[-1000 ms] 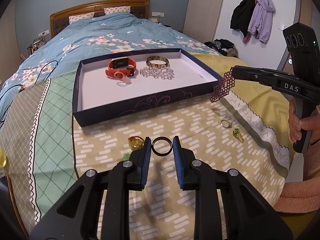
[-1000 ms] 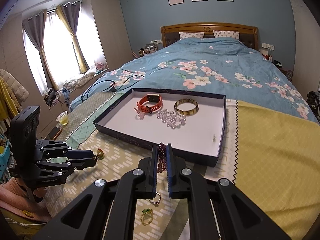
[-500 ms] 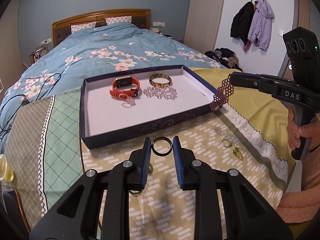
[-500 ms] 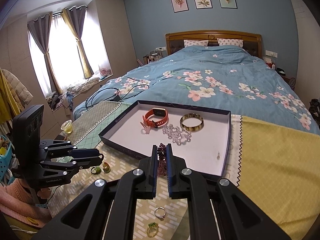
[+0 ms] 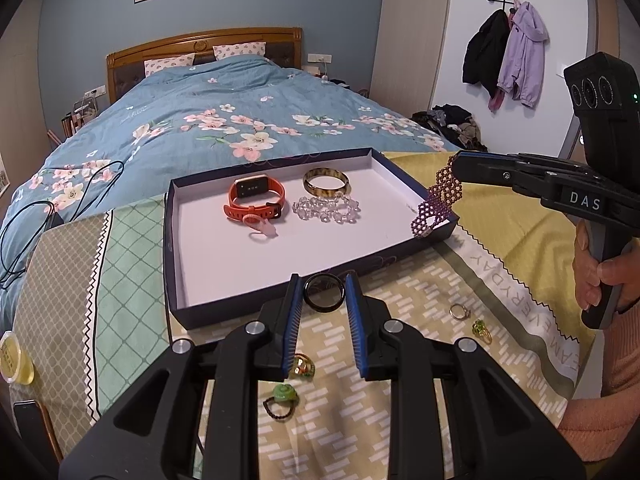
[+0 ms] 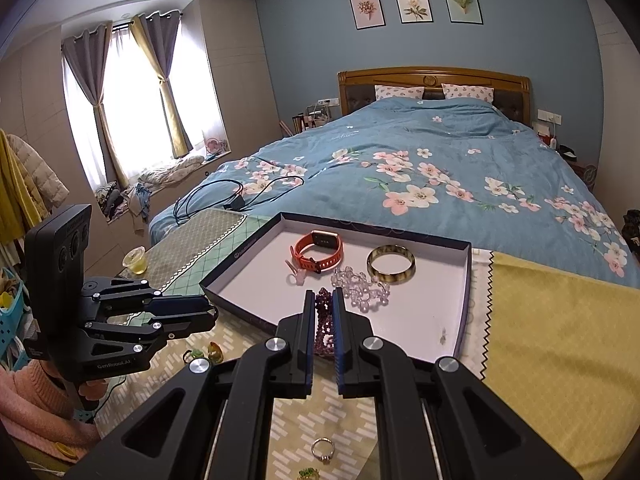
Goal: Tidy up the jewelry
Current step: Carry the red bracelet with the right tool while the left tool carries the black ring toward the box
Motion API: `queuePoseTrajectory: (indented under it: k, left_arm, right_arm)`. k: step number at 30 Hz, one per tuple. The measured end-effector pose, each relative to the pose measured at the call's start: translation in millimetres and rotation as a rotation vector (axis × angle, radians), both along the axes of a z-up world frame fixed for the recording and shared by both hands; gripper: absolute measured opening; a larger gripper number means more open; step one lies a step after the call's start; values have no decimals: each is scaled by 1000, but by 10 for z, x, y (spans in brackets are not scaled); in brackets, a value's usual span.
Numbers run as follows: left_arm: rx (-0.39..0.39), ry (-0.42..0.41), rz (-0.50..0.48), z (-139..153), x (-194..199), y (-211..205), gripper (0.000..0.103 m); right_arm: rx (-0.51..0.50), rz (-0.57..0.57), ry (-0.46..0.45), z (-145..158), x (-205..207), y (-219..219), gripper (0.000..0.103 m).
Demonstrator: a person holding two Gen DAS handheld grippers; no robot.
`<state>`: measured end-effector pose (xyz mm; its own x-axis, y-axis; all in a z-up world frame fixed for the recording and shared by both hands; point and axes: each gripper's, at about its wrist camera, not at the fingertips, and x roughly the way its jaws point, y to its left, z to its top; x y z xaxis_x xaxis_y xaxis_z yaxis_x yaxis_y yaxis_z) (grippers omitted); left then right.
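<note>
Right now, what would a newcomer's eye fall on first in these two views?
The left tool pinches a black ring just before the dark box's near wall. The right tool dangles a purple beaded bracelet over the box's right edge. Inside lie an orange watch, a tortoiseshell bangle and clear beads.

Watch (image 5: 256, 200) left of bangle (image 5: 326, 181), both in tray (image 5: 176, 264).

Right gripper (image 5: 456, 168): white label on its side reads "DAS". Left gripper (image 6: 210, 312): "GenRobot.AI" printed on its lower body. Blanket (image 5: 520, 280): letters along its right edge, partly hidden, read "AM EVERYDAY". Tray (image 6: 466, 280) wall print: illegible.
</note>
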<state>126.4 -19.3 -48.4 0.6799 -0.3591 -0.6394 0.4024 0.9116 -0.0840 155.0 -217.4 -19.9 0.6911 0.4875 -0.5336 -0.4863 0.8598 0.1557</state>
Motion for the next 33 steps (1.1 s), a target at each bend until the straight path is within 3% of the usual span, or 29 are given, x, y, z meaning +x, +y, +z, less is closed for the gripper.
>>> queuePoseTrajectory:
  k: [33]
  left_arm:
    - [-2, -6, 12, 53, 305, -24, 22]
  right_arm:
    - [9, 20, 15, 10, 291, 134, 7]
